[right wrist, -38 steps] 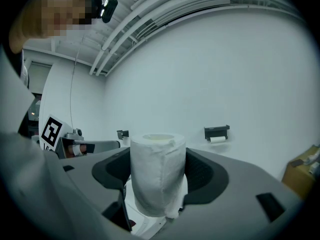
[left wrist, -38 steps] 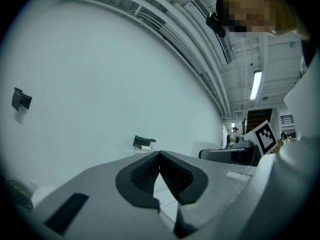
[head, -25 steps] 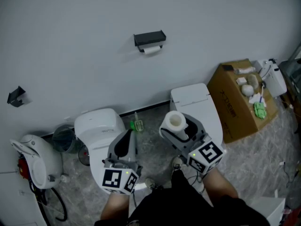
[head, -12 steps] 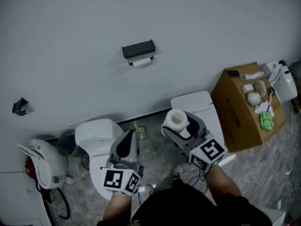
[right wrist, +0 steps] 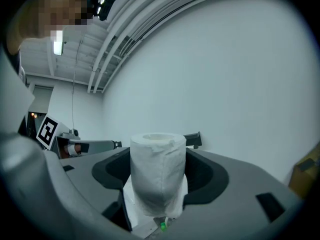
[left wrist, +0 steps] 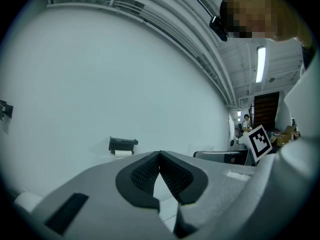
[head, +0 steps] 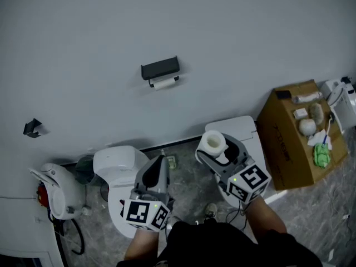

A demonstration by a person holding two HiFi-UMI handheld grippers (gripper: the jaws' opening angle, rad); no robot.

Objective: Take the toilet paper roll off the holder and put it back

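1. Head view is half filled by the pale wall. The whole picture has shifted since a second ago, so everything fixed to the wall now sits lower in it.
2. Two white toilets stand at the foot of the wall, the left toilet and the right toilet. Both lie lower in the picture than before. Neither gripper view shows them clearly.
3. The cardboard box, with small things on top, stands just right of the right toilet. It has slid nearer the picture's right edge than a second ago.
4. The right gripper is held out level in front of the right toilet, as before. Its jaws are clamped wide on the toilet paper roll. The right gripper view shows the dark pads pressing the paper on both sides.
5. The left gripper is held out level over the left toilet. Its jaws are clenched together on nothing, unchanged. The left gripper view shows the pad tips meeting, which the head view does not make plain.
6. The holder, a black bracket on the wall, is now lower and further left than a second ago, with a bit of white paper under it. The left gripper view sees it whole. In the right gripper view only its end shows, past the roll.
7. The toilet paper roll stands upright between the right jaws, well apart from the holder, in the same pose as before.
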